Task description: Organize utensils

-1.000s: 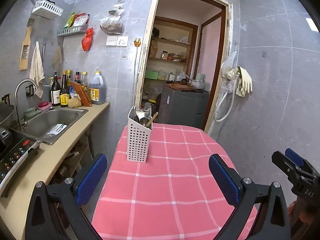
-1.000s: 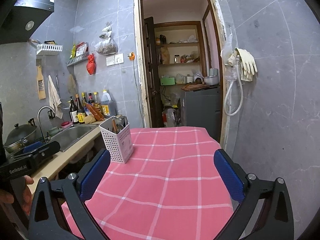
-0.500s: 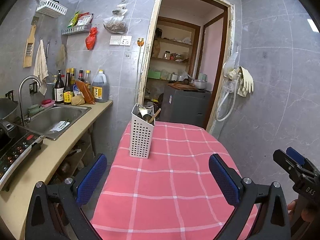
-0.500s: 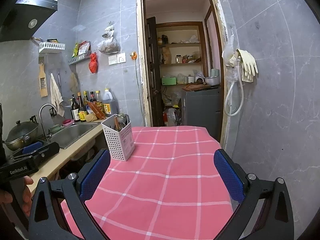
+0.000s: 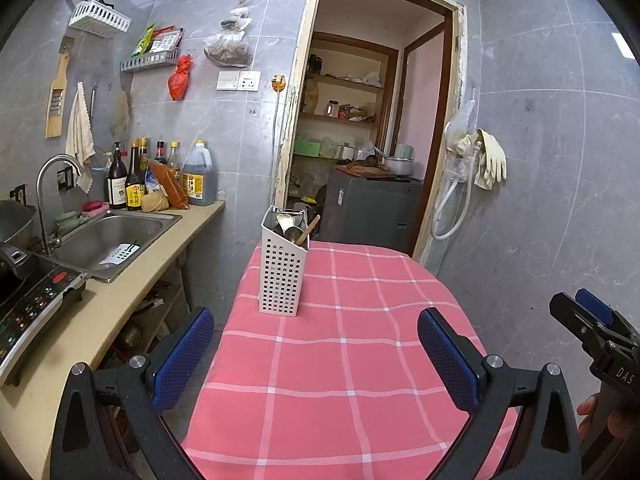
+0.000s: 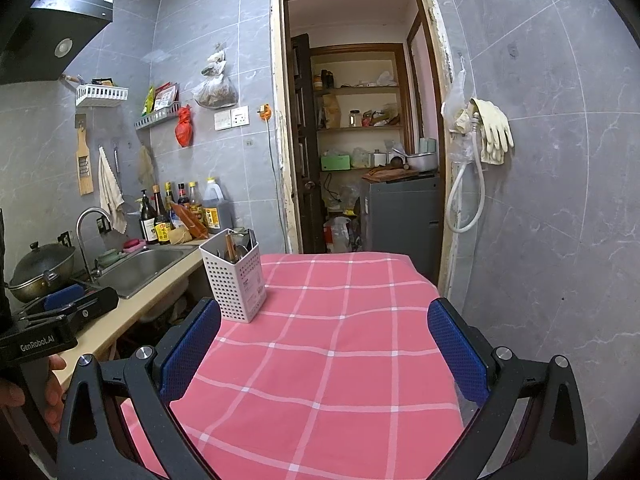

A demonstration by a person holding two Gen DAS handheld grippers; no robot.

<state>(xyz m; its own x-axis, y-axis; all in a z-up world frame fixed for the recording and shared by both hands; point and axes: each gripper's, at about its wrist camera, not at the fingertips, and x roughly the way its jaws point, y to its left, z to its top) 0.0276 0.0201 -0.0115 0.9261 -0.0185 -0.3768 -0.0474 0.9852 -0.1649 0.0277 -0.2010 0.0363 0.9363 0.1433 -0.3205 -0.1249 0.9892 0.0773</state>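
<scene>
A white perforated utensil holder (image 5: 283,267) stands upright on the table, near the far left corner of the pink checked tablecloth (image 5: 352,360), close to the edge that faces the sink counter (image 5: 132,300). Inside it are a few utensils (image 5: 294,227): a metal spoon or ladle bowl, another metal piece, and a wooden handle leaning toward the right wall of the holder (exactly how many pieces there are is hard to tell from either view). No loose utensil lies anywhere on the cloth, as far as both wrist views show.

The left gripper (image 5: 316,350) hovers over the near edge of the table with its blue-padded fingers spread wide and nothing between them. The right gripper (image 6: 324,346) is likewise spread wide and empty, held over the near right part of the table, well apart from the holder (image 6: 234,276). Each gripper is also visible at the margin of the other's view, where a hand can be seen on the handle.

Judging by this, the sorting looks essentially finished: the utensils sit gathered in the holder and the table carries nothing else. What may be left is small, perhaps straightening the leaning wooden handle or shifting the holder away from the table edge, where a knock could tip it toward the counter gap. Otherwise the likely next move is simply to draw both grippers back.
</scene>
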